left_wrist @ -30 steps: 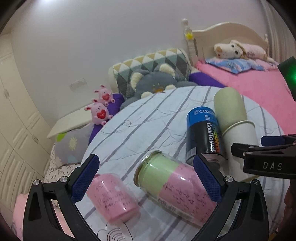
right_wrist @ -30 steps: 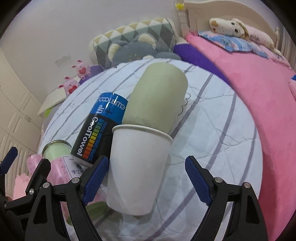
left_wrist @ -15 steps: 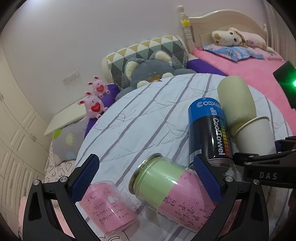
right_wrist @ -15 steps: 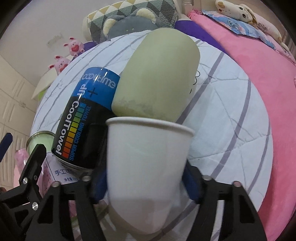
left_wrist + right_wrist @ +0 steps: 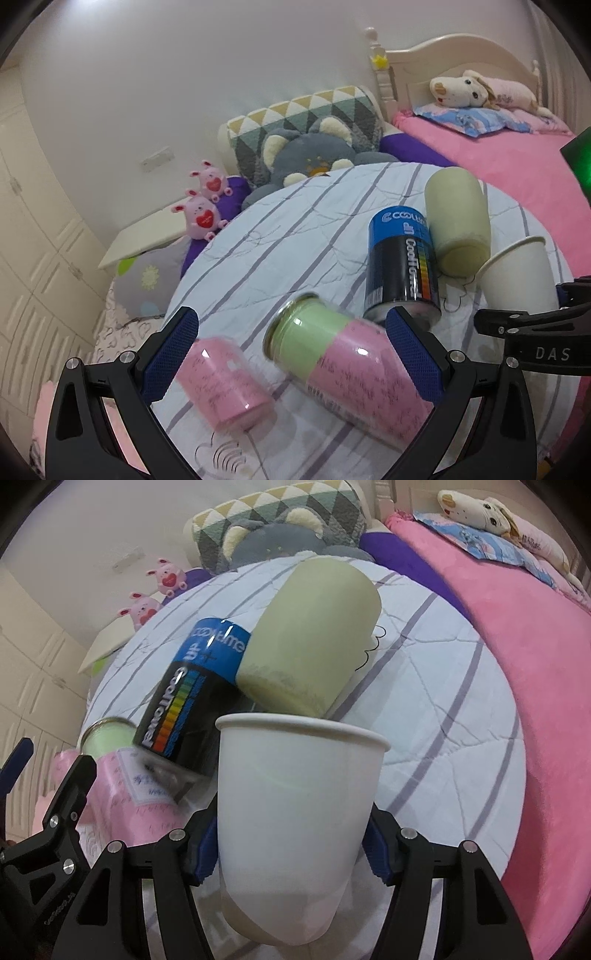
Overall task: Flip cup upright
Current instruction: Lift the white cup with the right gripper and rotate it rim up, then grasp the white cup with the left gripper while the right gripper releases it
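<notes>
A white paper cup [image 5: 295,812] is clamped between the blue pads of my right gripper [image 5: 291,845], rim away from the camera and raised off the striped tablecloth [image 5: 443,709]. In the left wrist view the cup [image 5: 517,277] stands at the right with its rim up, the right gripper's black fingers [image 5: 532,321] on it. My left gripper [image 5: 291,354] is open and empty, with a green-and-pink glass jar [image 5: 343,365] lying between its pads.
A black-and-blue can [image 5: 402,266], a pale green tumbler [image 5: 458,221] and a pink cup [image 5: 221,380] lie on the round table. Plush toys and cushions [image 5: 310,155] sit behind it. A pink bed [image 5: 509,162] is at the right.
My right gripper has shut on the white cup and lifted it off the green tumbler's end, rim tilting upward. The left gripper drifted slightly and stayed open.
</notes>
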{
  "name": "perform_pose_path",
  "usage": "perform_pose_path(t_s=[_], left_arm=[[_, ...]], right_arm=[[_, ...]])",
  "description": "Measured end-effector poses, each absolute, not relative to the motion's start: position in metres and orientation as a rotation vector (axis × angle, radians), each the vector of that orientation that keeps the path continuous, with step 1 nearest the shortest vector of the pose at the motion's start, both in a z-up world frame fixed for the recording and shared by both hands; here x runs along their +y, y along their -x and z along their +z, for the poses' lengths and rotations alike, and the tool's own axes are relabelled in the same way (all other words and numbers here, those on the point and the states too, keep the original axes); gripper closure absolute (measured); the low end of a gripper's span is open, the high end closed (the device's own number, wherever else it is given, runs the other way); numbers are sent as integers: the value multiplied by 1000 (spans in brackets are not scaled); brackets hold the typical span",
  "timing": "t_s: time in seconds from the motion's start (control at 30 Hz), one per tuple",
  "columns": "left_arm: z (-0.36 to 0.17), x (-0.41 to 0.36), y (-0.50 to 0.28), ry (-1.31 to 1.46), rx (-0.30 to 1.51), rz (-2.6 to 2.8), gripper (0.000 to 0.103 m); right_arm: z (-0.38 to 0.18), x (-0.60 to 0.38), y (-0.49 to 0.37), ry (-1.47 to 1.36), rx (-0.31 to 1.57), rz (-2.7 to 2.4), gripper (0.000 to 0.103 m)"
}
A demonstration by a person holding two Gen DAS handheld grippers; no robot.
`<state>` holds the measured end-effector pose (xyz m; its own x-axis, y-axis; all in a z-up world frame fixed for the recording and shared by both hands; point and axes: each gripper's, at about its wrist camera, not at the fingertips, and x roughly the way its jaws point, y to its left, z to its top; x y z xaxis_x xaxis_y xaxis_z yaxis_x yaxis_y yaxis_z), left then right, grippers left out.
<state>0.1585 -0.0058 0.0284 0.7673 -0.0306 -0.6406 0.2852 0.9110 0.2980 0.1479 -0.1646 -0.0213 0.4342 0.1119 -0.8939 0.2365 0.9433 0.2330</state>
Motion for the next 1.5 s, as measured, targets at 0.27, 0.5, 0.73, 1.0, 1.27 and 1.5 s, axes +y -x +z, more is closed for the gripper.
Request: perform_pose_path(t_s=[0.27,0.5,0.73,1.0,1.27,1.5], left_arm=[[28,7,-113,-360,660,-106,0],[20,25,-76,-310,671,-62,0],[5,46,-63,-240,723,-47,0],[-10,60,-70,-205,760,-31,0],[-9,67,-70,-169,761,-41,0],[-3,62,-64,-162,763,-39,1]], right_arm=[[-14,-149,-116,-274,1110,-9,38],[-12,-124,-87,-182,1109,45,38],[-14,-109,-69,-130,1114,66,38],[-23,-96,-68,-43,1128,24,20],[-17,-102,-64,-86,1100,28,20],[-11,-107,-62,-154,1069,90,20]])
